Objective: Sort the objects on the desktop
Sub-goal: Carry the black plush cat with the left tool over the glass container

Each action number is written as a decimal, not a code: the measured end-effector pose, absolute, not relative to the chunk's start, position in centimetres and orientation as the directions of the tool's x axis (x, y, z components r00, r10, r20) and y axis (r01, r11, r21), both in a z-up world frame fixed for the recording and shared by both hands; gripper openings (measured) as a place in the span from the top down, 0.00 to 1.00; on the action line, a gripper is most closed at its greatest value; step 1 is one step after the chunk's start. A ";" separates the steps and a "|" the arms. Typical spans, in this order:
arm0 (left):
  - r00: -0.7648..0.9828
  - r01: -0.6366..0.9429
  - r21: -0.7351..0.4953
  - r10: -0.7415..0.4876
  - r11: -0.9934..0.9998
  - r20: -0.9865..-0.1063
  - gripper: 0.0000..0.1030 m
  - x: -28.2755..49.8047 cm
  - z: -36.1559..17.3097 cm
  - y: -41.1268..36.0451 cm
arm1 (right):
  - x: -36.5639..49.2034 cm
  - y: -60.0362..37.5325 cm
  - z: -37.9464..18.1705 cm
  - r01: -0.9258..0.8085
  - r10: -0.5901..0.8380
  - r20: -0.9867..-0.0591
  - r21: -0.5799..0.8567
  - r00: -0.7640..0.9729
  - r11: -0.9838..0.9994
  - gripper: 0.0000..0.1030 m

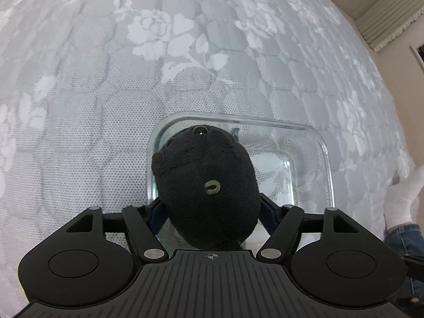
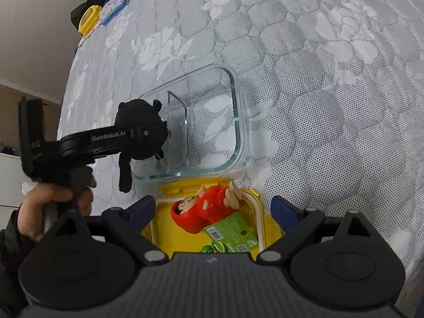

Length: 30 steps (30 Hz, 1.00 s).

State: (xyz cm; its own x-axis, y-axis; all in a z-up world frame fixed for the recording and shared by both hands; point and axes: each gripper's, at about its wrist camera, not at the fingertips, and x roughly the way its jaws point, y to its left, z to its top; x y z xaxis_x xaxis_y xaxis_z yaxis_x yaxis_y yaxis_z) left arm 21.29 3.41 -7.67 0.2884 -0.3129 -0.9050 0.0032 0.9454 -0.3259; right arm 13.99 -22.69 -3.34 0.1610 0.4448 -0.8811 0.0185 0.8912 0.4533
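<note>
A clear glass dish sits on the lace-patterned cloth, split by a glass divider into two compartments. The wider one is bare glass. A black plush hangs over the narrow compartment's end, its head pointing down toward the glass; whether it touches the bottom cannot be told. Just beside the dish, touching its near rim, lies a yellow box holding a red doll on its side, a green card leaning on the doll, and something shiny green half hidden under the camera housing.

The left gripper points steeply down over the dish, its blue pads flanking the plush (the jaws stand wide, and whether the pads still press on the fur cannot be told). A hand grips its handle from below. The right gripper hovers tilted down over the yellow box, jaws spread wide with nothing between them.

At the cloth's far edge lie a yellow case and a blue-rimmed case.
</note>
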 end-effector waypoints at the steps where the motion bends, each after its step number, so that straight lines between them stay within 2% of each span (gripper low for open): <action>1: 0.296 0.007 -0.333 -0.320 0.943 -0.900 0.19 21.3 -7.5 3.5 | 14.0 -22.6 -3.3 0.016 0.445 -0.881 0.453 0.159 0.891 0.08; 12: 0.407 0.015 -0.272 -0.254 0.962 -0.877 0.16 20.0 -2.4 4.5 | 13.9 -22.6 -3.1 0.009 0.423 -0.887 0.432 0.183 0.902 0.08; 16: 0.393 0.038 -0.349 -0.335 0.936 -0.856 0.17 18.8 -0.8 5.0 | 13.8 -22.6 -3.2 0.009 0.427 -0.886 0.436 0.179 0.900 0.08; 17: 0.382 0.044 -0.365 -0.353 0.930 -0.854 0.21 18.6 -0.9 4.9 | 13.8 -22.5 -3.2 0.011 0.430 -0.886 0.439 0.174 0.898 0.08; 18: 0.365 0.048 -0.366 -0.358 0.929 -0.860 0.29 18.6 -1.3 4.6 | 13.8 -22.5 -3.3 0.012 0.432 -0.886 0.440 0.168 0.898 0.08; 20: 0.337 0.043 -0.347 -0.341 0.937 -0.878 0.38 18.8 -2.4 4.0 | 13.8 -22.3 -3.4 0.008 0.430 -0.888 0.437 0.162 0.899 0.08; 24: 0.318 0.016 -0.302 -0.291 0.953 -0.902 0.41 19.9 -4.6 3.5 | 13.8 -22.2 -3.6 0.006 0.426 -0.891 0.432 0.159 0.902 0.08; 30: 0.388 0.004 -0.271 -0.252 0.963 -0.887 0.41 21.7 -5.9 3.3 | 13.8 -22.3 -3.7 0.010 0.429 -0.891 0.435 0.148 0.901 0.08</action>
